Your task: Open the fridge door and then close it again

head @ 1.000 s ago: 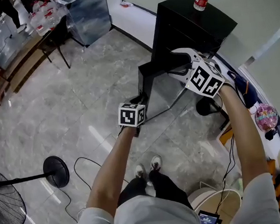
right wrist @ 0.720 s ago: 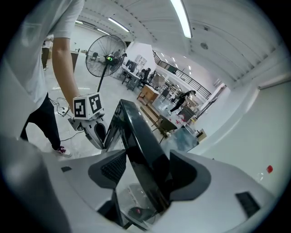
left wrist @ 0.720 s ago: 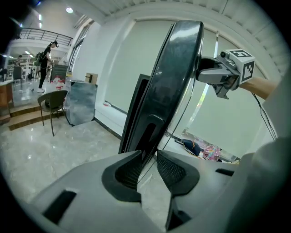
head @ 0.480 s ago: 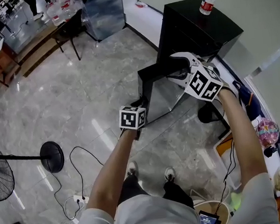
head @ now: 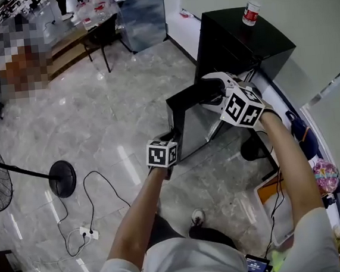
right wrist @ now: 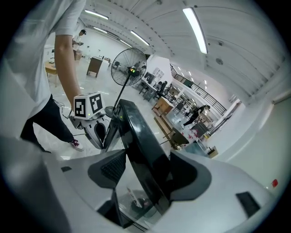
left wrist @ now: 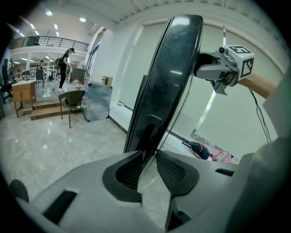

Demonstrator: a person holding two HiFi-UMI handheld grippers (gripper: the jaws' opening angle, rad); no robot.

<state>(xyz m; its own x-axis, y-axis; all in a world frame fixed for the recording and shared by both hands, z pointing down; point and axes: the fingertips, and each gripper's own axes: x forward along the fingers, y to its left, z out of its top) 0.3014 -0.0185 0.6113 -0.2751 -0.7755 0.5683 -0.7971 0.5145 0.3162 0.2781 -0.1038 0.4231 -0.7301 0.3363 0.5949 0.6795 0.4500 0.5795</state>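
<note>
A low black fridge (head: 241, 39) stands against the wall with its door (head: 188, 122) swung out over the floor. My left gripper (head: 170, 137) is at the door's free side edge, low down. Its jaws have just been closing, and the thin edge of the door (left wrist: 168, 82) sits between its pads (left wrist: 129, 168). My right gripper (head: 206, 90) is shut over the door's top edge. In the right gripper view the black door (right wrist: 141, 136) runs between the two pads. The left gripper view shows the right gripper (left wrist: 207, 70) up on the top edge.
A water bottle (head: 251, 5) stands on the fridge top. A pedestal fan (head: 62, 178) and a cable with a power strip (head: 86, 233) lie on the floor to my left. A chair and tables (head: 97, 32) stand at the back. Bags and clutter (head: 320, 172) line the right wall.
Both grippers have moved with the door, which sits lower and nearer me in the head view. The person's feet have shifted back, and the view has turned a little to the left.
</note>
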